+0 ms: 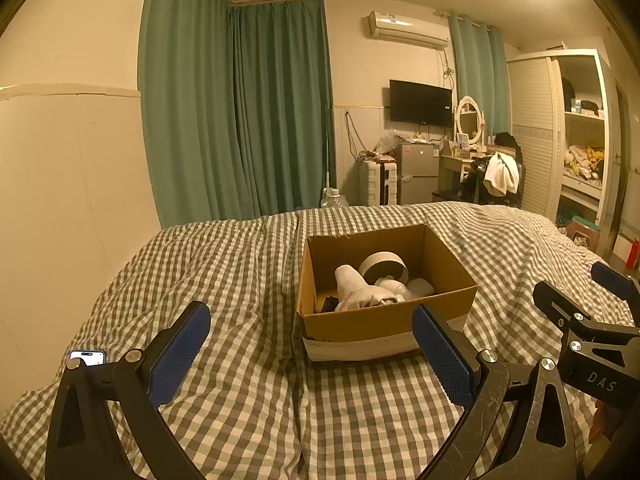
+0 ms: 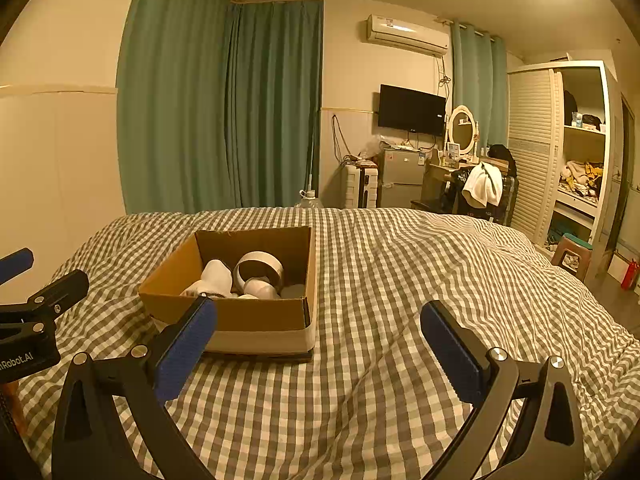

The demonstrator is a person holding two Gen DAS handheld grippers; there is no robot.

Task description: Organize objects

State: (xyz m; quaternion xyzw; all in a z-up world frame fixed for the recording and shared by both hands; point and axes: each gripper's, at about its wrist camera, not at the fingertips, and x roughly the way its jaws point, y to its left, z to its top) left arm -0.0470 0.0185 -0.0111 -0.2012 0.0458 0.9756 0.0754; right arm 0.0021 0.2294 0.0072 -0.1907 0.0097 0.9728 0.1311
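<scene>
A cardboard box (image 1: 386, 300) is seen just right of the centre of the left wrist view, and left of centre in the right wrist view, resting on a grey-and-white checked bedcover (image 1: 248, 280). Inside it, several white items are gathered: a white sock (image 1: 354, 290) towards the near left of the box, a white ring-shaped object (image 1: 383, 267) propped behind it, and smaller white rounded pieces (image 1: 420, 286) at the right, whose nature cannot be told. A small dark item (image 1: 329, 303) is glimpsed at the box's near left corner.

The left gripper (image 1: 312, 354) is held low in the frame, its blue-padded fingers spread wide and nothing between them; the right-hand pad overlaps the box's near right corner in the picture, though whether it touches cannot be told. The right gripper (image 2: 318, 354) is likewise spread and empty, its left pad lying in front of the box's near wall, the rest of it over bare bedcover.

A phone (image 1: 87, 358) with a lit screen is seen at the lower left of the left wrist view, on the bedcover, well apart from the box.

No loose items other than the phone are visible on the bed, so the organizing is judged largely done or paused. The soft, rumpled cover gives the box an unsteady footing: it could be tipped or slid if a finger is pushed against its wall. The ring, being propped, could be knocked flat by a reach into the box.
</scene>
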